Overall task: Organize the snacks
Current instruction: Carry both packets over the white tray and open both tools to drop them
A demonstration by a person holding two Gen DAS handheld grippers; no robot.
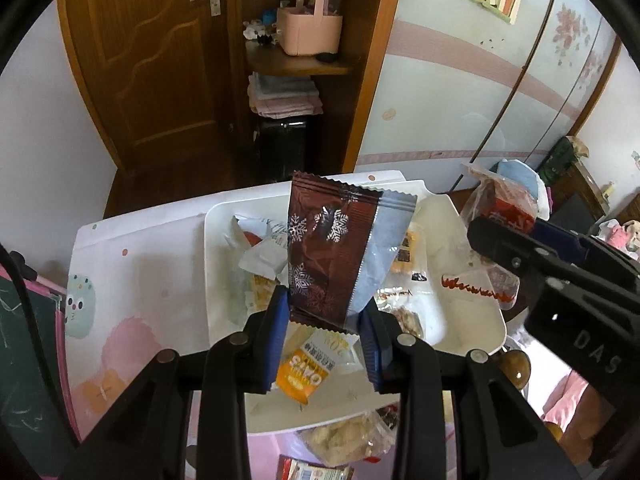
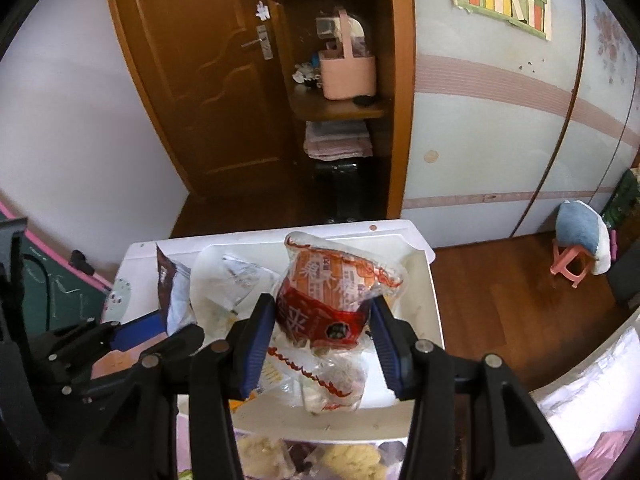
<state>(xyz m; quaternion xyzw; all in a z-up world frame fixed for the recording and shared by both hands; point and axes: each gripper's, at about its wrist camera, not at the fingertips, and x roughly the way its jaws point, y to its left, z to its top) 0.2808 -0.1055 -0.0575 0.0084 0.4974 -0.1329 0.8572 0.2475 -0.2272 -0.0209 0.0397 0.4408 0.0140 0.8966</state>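
Observation:
My left gripper (image 1: 325, 312) is shut on a dark brown snack packet with white snowflakes (image 1: 324, 248), held upright above a white tray (image 1: 468, 320). My right gripper (image 2: 322, 320) is shut on a clear bag with red and orange print (image 2: 340, 292), held above the same tray (image 2: 420, 280). In the right wrist view the brown packet (image 2: 172, 288) and the left gripper (image 2: 120, 340) show at the left. In the left wrist view the right gripper (image 1: 532, 256) comes in from the right with the red bag (image 1: 502, 208). Several snack packs lie in the tray, among them an orange oats packet (image 1: 304, 372).
The tray sits on a white table with a cartoon-print cover (image 1: 132, 264). Clear bags of pale snacks (image 1: 344, 436) lie in front of the tray. Behind stand a wooden door (image 1: 148, 52), a shelf with a pink basket (image 1: 310, 32) and a wardrobe. A pink stool (image 2: 572, 264) stands on the floor.

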